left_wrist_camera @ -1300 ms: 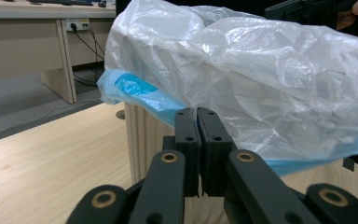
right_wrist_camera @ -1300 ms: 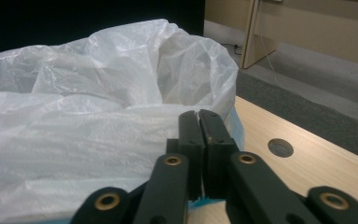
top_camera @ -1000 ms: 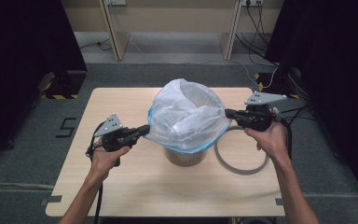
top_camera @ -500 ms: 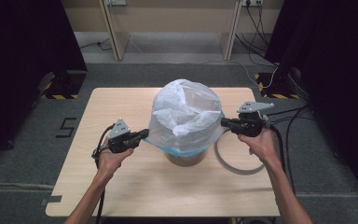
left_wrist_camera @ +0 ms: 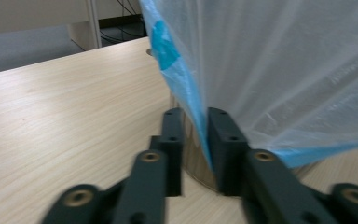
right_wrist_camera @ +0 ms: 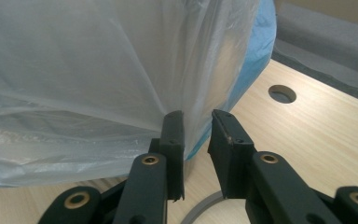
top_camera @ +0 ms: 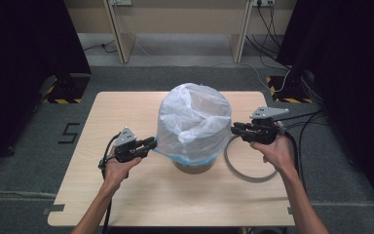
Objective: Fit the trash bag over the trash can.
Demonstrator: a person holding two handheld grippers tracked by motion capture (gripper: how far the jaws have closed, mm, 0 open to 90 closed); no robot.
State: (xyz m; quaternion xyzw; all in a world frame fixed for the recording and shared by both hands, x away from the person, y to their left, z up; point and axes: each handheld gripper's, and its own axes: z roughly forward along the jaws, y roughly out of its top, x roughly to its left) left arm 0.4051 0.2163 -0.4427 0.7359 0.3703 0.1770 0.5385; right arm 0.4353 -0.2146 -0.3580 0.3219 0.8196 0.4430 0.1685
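A translucent white bag (top_camera: 192,119) with a blue hem (left_wrist_camera: 182,79) is draped over a round bin (top_camera: 195,167) in the middle of the table. My left gripper (top_camera: 152,142) is at the bag's lower left edge. Its jaws have just been opening, and in the left gripper view (left_wrist_camera: 195,116) the hem runs loosely through the gap between them. My right gripper (top_camera: 233,129) is at the bag's right side. Its jaws have also just been opening, with bag film (right_wrist_camera: 98,70) still lying in the gap (right_wrist_camera: 196,116).
A grey ring (top_camera: 246,173) lies flat on the wooden table (top_camera: 126,195), right of the bin and under my right hand. A round hole (right_wrist_camera: 282,93) is cut in the tabletop beyond the bag. Dark curtains and cables surround the table.
Both hands have come down beside the bin, drawing the bag's hem lower over it. Both pairs of jaws have gone from shut on the bag to parted.
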